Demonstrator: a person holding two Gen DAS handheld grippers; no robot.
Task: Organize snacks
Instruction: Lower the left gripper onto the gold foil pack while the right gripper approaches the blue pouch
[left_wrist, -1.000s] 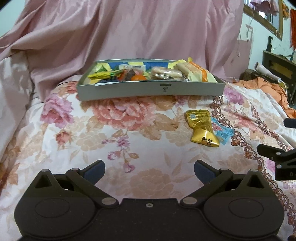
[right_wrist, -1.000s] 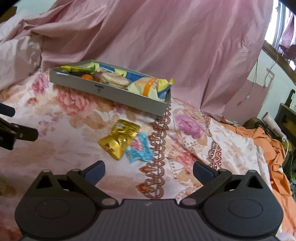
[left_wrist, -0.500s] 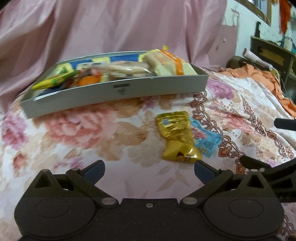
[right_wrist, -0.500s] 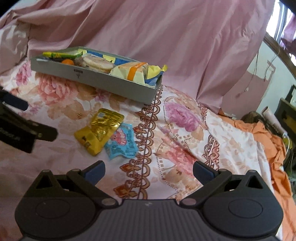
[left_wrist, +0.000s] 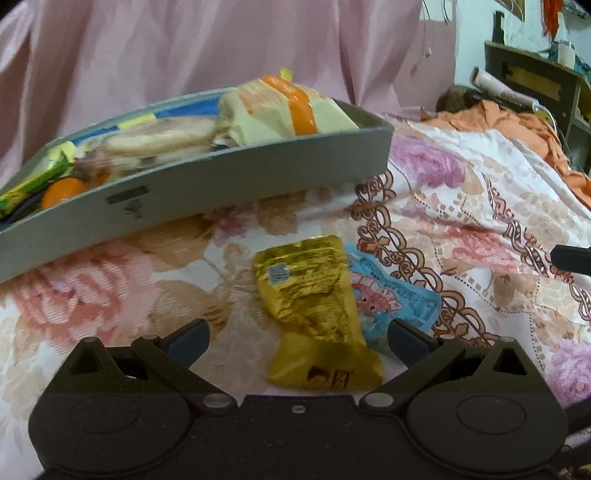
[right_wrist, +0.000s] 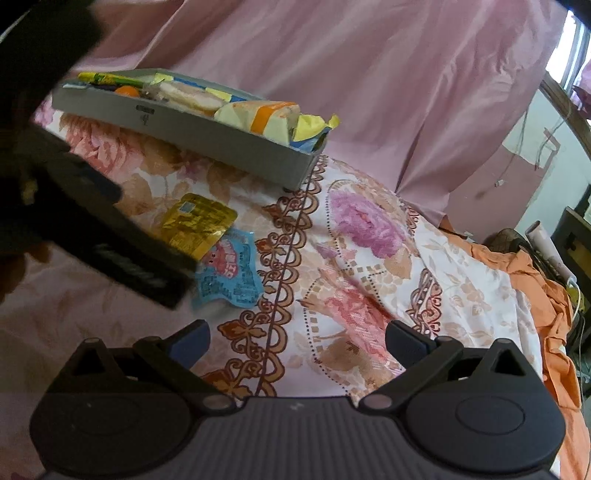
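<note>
A gold foil snack packet (left_wrist: 314, 314) lies on the flowered bedspread, partly over a blue snack packet (left_wrist: 395, 302). My left gripper (left_wrist: 297, 338) is open, and the gold packet's near end lies between its fingers. Behind them a grey tray (left_wrist: 207, 192) holds several snacks, among them a cream-and-orange pack (left_wrist: 284, 110). In the right wrist view the gold packet (right_wrist: 195, 221) and blue packet (right_wrist: 231, 273) lie left of centre, partly hidden by the left gripper's black body (right_wrist: 96, 229). My right gripper (right_wrist: 297, 338) is open over bare bedspread, to the right of the packets.
A pink sheet (left_wrist: 184, 48) drapes up behind the tray. Orange cloth (right_wrist: 546, 295) is heaped at the bed's right edge, with dark furniture (left_wrist: 535, 81) beyond it. The grey tray (right_wrist: 184, 129) stands at the back left in the right wrist view.
My left gripper has moved forward and right until the gold packet lies between its fingers. The right gripper has drifted closer; the left gripper now fills more of its view.
</note>
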